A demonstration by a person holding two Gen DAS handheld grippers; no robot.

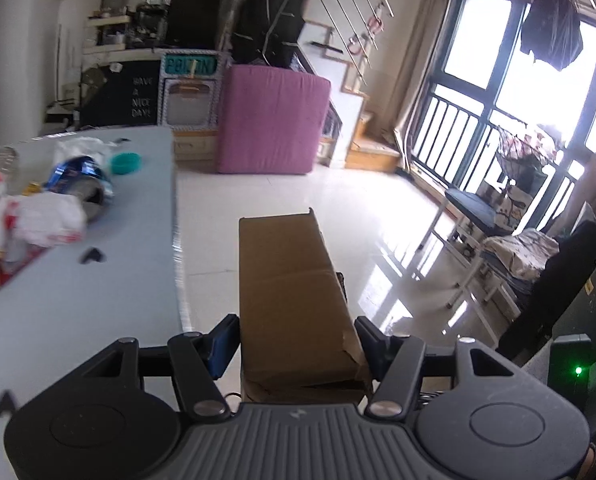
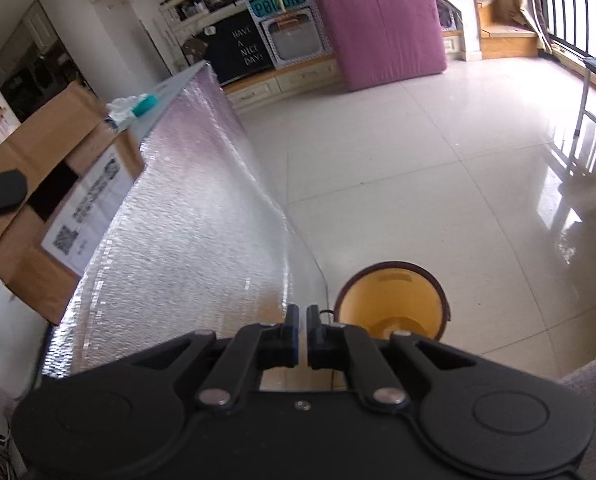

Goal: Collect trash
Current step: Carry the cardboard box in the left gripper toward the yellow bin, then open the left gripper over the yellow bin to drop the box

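Left tool (image 1: 298, 344) clamped on a long brown cardboard box (image 1: 289, 292), 1 pad on each side of its near end, box sticking out far over the shiny floor (image 1: 378, 208). Right tool (image 2: 302, 330) pinched closed, holding nothing that can be seen. Round bin (image 2: 392, 306) with a yellow inside standing on the floor, just right of the right tool and near the silver foil edge of the table (image 2: 185, 216).

More trash waiting on the table, far left in the left view: crushed blue can (image 1: 79, 178), white and red wrappers (image 1: 41, 220), teal lid (image 1: 125, 162).

Likely step now: carry the box to the bin and drop it in (a guess from how things lie).

To do it well:
- Keep the squeeze firm, since the box is long and held only at 1 end, so the far end could dip or swing.
- Bring the box over the mouth of the bin before letting go.
- Tip the far end down first, so it slides in and does not catch on the rim.
- Watch the size (box looks long next to the bin, so it may stick out or tip the bin over).
- Keep the right tool out of the way, clear of the bin mouth.
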